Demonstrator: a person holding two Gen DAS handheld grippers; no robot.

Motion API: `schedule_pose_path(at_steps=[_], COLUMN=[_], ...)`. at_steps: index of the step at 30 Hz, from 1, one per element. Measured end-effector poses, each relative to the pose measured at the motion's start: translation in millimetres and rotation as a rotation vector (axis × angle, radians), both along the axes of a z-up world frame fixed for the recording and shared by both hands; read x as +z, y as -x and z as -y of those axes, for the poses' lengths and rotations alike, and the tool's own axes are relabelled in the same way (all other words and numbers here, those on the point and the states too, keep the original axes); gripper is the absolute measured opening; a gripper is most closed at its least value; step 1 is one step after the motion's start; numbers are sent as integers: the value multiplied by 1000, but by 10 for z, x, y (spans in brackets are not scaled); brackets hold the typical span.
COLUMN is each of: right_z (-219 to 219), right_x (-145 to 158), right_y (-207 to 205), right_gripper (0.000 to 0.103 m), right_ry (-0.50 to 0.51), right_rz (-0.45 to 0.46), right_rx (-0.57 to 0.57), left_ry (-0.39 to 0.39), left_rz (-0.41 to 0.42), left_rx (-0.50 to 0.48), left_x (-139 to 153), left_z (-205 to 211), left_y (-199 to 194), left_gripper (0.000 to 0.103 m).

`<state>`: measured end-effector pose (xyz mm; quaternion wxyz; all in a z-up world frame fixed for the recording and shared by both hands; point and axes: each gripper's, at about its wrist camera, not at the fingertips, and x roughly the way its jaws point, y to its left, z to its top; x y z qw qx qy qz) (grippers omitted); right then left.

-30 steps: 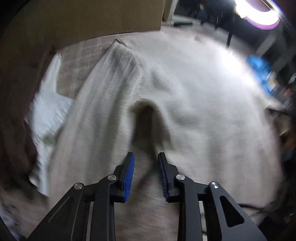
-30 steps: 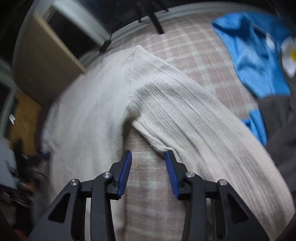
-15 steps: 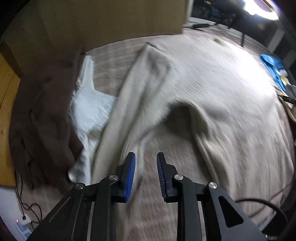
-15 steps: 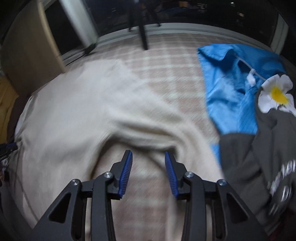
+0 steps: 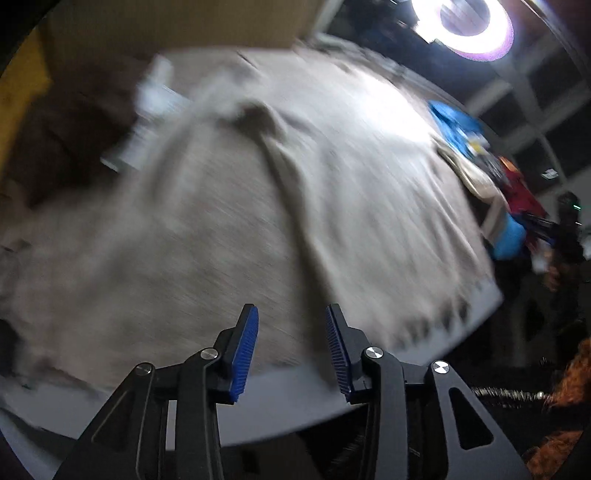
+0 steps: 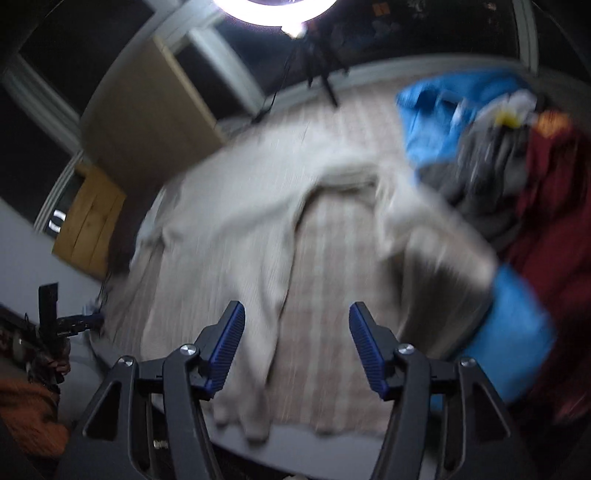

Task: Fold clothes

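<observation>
A cream knitted sweater (image 5: 369,192) lies spread on the checked bed cover (image 5: 166,258), with a sleeve folded in over its body; both views are blurred. In the right wrist view the same sweater (image 6: 229,236) reaches down to the bed's near edge. My left gripper (image 5: 291,347) hovers above that near edge, its jaws opening and nothing between them. My right gripper (image 6: 297,347) also hangs above the near edge, jaws opening wide, empty, with the sweater's hem below it.
A pile of clothes sits at the right: blue garment (image 6: 436,110), grey garment (image 6: 480,173), dark red garment (image 6: 546,206). A brown cloth (image 5: 62,140) and a white cloth (image 5: 147,122) lie at the left. A ring light (image 5: 469,29) glares behind the bed.
Both grippers have pulled back and up from the sweater towards the bed's near edge, and their jaws stand wider than before. The sweater stays lying on the bed.
</observation>
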<state>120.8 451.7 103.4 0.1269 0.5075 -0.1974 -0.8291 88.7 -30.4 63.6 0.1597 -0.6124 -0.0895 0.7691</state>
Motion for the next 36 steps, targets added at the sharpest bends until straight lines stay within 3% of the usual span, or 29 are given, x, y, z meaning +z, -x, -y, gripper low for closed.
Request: schedule_pose_path(at_steps=[4,9,10,12,15,16,17,18,23,26,32,36], right_z=[385,613,626,674,803,851,888,900,675,523,572,649], right_x=[-578,-897,-936,-1006,-1033,-1037,-1050,-1049,-570,-303,-841,-1055], right_y=[-161,-256,-274,-306,-379,-391,-388,-385,-461,-546,-494,-460], right_gripper=[58,58,58,58,57,50,22,5,4,4,4,10], right_ry=[17,-5,2,16,6,2,19,39,171,193,38,2], right_rz=[85,117,121,127,107,102,119,134,50,-9,152,242], right_rx=[78,143,149,174,242,273,303,318,250,214,163,199], left_ry=[-55,-44,-47,-54,-68,-66,-66,-67,-38,-8,-2,-36], left_rz=[93,133,124,106,118,105,87,69,-37,-62,94,107], left_rx=[-63,-107,-111,-114,-97,-104,-107,-109,-64,-51,-1,14], left_x=[-432,-590,-595,-602,-627,-575,-480,-382,214,378,-413,-530], left_z=[-417,-653,-675,-683,-629,-618,-593,-567,-318,-233,-200,-275], left_y=[-106,-276,-281,-280,-263,-274,-286,-299,-359,-440,-443,-386], left_gripper=[37,35,32,11,6,6,6,6,6,0,0,0])
